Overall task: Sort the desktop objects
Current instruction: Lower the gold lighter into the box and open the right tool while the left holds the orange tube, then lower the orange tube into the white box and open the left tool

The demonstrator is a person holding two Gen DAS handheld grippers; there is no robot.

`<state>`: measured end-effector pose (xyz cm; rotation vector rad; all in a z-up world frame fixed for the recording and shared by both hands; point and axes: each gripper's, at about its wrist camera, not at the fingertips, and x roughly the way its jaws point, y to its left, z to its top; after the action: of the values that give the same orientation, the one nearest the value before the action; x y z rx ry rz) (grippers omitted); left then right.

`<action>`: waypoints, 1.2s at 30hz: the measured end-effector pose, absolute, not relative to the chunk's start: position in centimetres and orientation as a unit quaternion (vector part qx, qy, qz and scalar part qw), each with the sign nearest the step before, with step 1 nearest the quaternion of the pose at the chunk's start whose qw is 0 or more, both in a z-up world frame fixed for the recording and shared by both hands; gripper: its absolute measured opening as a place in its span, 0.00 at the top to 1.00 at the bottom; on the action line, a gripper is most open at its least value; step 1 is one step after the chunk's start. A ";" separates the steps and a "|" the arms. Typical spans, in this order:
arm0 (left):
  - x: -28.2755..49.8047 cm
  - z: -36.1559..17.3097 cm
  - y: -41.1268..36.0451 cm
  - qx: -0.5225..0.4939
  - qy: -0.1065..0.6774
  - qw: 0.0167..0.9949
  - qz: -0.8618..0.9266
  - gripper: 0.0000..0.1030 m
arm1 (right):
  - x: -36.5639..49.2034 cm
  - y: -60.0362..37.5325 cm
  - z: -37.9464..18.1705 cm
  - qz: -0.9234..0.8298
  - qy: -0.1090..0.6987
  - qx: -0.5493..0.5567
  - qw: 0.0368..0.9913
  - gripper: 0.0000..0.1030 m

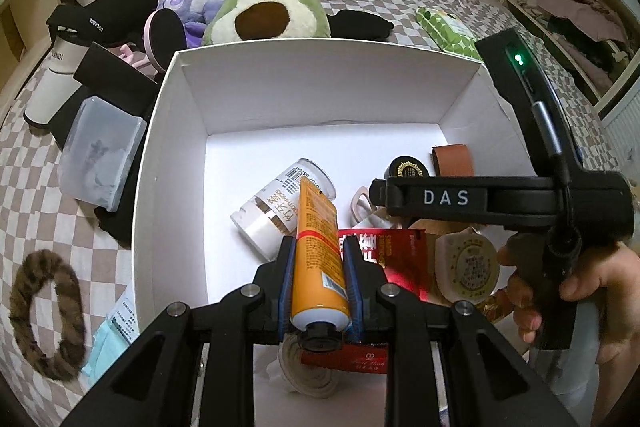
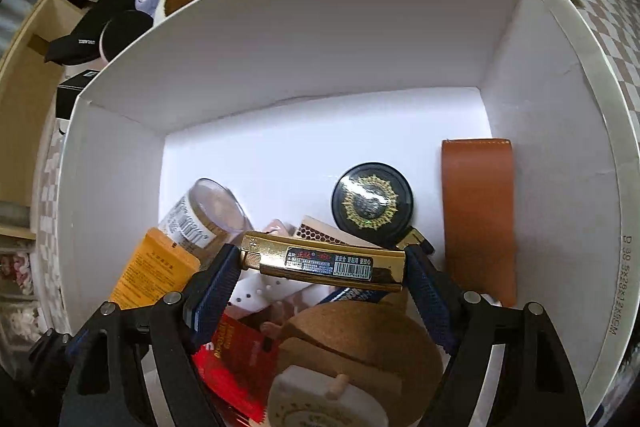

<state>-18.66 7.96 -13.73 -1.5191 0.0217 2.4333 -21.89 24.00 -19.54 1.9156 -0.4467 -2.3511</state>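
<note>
A white box on a checked bed fills both frames. At lower centre of the left view, the left gripper clamps an orange tube above the box floor. The right gripper pinches a gold lighter, seemingly by its ends, over the clutter.

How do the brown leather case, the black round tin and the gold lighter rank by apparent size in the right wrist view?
1. Brown leather case, the largest as seen.
2. Gold lighter and black round tin look close in area; the lighter sits nearer the camera, between the fingers, so I would not rank those two.
</note>
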 end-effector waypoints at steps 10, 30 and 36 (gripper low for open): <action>-19.0 -14.1 8.7 -0.531 -0.003 0.135 0.837 0.77 | -20.8 25.9 -18.6 -0.765 -0.160 0.624 0.034 0.20; -20.0 -15.4 11.5 -0.539 -0.002 0.134 0.832 0.77 | -20.0 28.7 -17.5 -0.762 -0.239 0.600 0.060 0.19; -20.3 -16.0 11.9 -0.544 0.000 0.130 0.829 0.77 | -20.0 28.4 -17.6 -0.759 -0.240 0.601 0.062 0.19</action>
<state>-20.29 11.89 -15.98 -1.5807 0.0009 2.4083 -19.97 28.36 -17.56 1.8181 -0.7268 -2.2952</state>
